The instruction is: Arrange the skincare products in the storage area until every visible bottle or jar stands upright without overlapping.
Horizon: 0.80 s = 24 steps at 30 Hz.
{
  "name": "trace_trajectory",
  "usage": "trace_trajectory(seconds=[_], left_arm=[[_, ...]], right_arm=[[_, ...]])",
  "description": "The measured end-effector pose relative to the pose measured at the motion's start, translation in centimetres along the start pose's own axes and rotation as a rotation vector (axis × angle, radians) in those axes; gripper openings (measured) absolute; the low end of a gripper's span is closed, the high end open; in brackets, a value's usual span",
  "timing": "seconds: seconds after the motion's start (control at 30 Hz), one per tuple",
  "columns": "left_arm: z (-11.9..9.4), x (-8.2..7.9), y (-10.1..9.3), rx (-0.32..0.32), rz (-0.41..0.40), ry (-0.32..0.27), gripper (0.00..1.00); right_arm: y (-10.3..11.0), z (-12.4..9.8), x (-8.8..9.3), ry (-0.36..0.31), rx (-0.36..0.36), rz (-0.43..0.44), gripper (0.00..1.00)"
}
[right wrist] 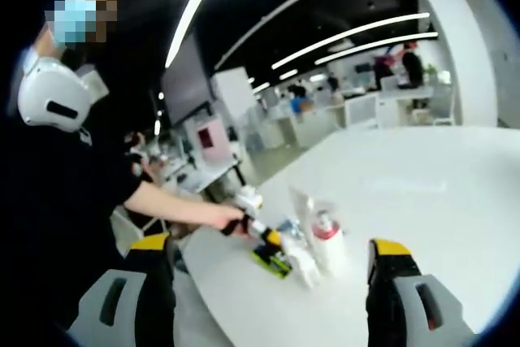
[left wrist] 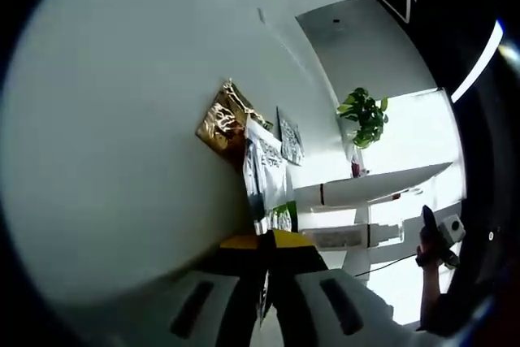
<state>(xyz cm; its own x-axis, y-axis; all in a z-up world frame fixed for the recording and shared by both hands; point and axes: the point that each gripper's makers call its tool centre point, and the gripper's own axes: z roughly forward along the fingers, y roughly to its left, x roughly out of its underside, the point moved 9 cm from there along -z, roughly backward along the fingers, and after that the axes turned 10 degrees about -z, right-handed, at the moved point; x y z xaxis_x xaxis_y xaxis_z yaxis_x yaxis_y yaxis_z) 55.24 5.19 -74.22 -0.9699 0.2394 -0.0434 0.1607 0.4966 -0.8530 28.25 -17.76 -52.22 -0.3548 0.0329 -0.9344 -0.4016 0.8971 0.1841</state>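
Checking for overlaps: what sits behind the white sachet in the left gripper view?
Behind the white sachet a gold foil pouch sticks out, with a grey patterned packet beside it. The sachet covers part of the pouch, so its full shape is hidden.

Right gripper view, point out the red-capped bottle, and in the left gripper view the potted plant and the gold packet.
red-capped bottle point(right wrist: 327, 241): right gripper view, body.
potted plant point(left wrist: 366, 115): left gripper view, leaves.
gold packet point(left wrist: 221, 123): left gripper view, face.

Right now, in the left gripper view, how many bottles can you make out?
2. A white bottle with a red band sits just past the packets. A clear bottle lies alongside it, nearer the view's bottom. More may be hidden behind the packets.
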Motion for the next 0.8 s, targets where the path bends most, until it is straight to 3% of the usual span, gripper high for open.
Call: trace_trajectory(seconds=[0.8], left_arm=[[-0.11,0.37,-0.23,-0.003,0.012,0.024,0.03]], right_arm=[[-0.31,-0.30,0.13,-0.006,-0.003,0.007,0.98]])
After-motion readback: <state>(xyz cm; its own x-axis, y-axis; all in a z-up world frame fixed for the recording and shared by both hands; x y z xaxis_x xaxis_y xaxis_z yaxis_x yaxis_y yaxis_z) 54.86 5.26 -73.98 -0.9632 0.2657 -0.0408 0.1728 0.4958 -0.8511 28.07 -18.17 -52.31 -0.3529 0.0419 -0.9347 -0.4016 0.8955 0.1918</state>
